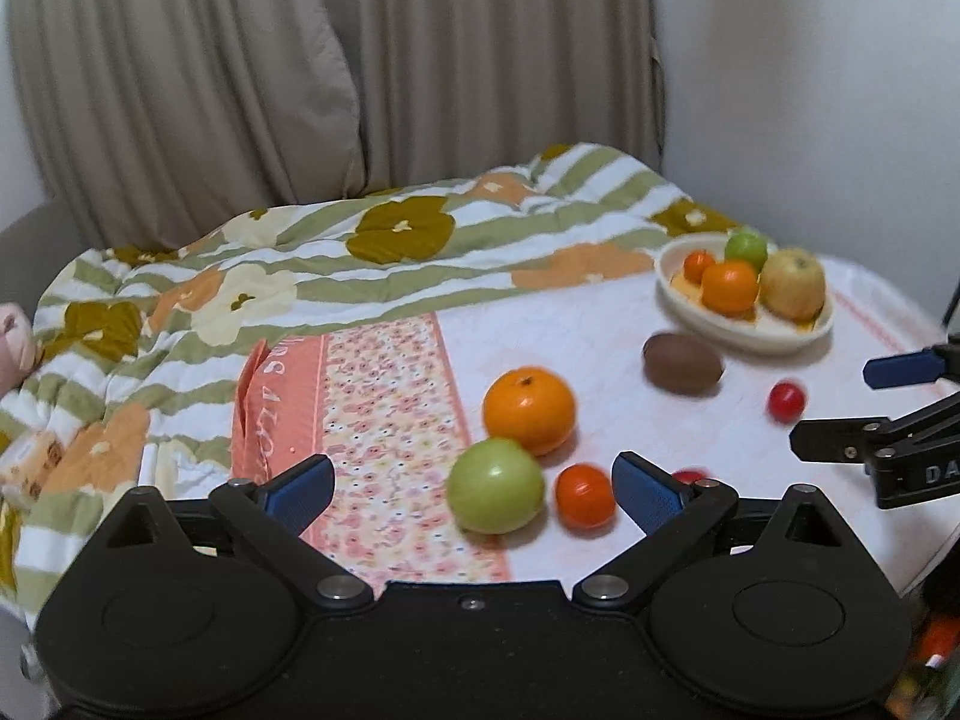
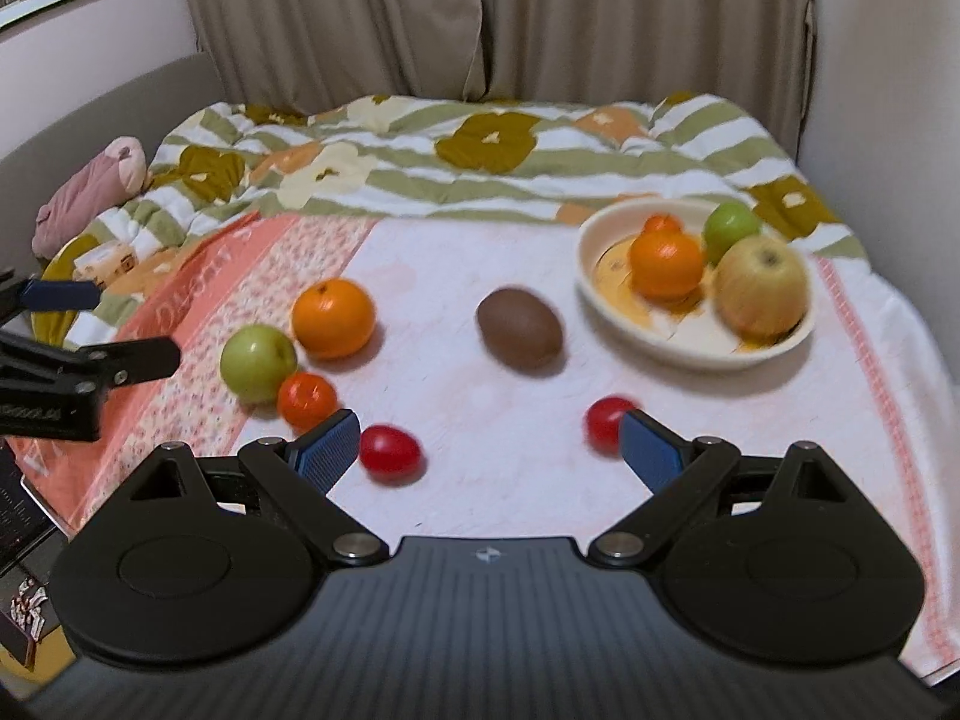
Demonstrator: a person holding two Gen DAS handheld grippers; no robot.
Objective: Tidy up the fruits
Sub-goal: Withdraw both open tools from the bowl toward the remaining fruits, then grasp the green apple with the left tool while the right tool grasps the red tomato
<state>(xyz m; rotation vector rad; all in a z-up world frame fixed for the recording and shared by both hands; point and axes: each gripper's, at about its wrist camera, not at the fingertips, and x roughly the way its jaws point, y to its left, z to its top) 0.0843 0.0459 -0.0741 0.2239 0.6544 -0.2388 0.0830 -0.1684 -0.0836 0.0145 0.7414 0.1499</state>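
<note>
The fruit lies on a bed [image 2: 480, 450] covered with a white and pink cloth, with a striped flowered quilt [image 2: 480, 150] bunched along the far side, curtains behind it, and a wall close on the right. The cloth's right edge drops away just past the cream bowl [image 2: 600, 294], which sits at the far right and holds a yellowish apple [image 2: 761, 287], an orange [image 2: 666, 264], a green apple [image 2: 731, 227] and a small orange fruit [image 2: 662, 222] behind the orange. The widest bare stretch of cloth runs between the bowl and the loose fruit, with only a brown kiwi [image 2: 519, 328] in the middle of it. To the left a big orange [image 2: 333, 318], a green apple [image 2: 258, 363] and a small tangerine [image 2: 306, 399] sit bunched together, touching or nearly so. Two red tomatoes lie nearest the right claw [image 2: 489, 450]: one [image 2: 389, 453] just beside its left finger, the other [image 2: 606, 423] partly hidden behind its right finger. That claw is spread wide and grips nothing. The left claw [image 1: 474, 489] is also spread wide and empty, hovering with the green apple [image 1: 495, 485] and tangerine [image 1: 584, 495] seen between its fingers; whether it touches them is unclear
</note>
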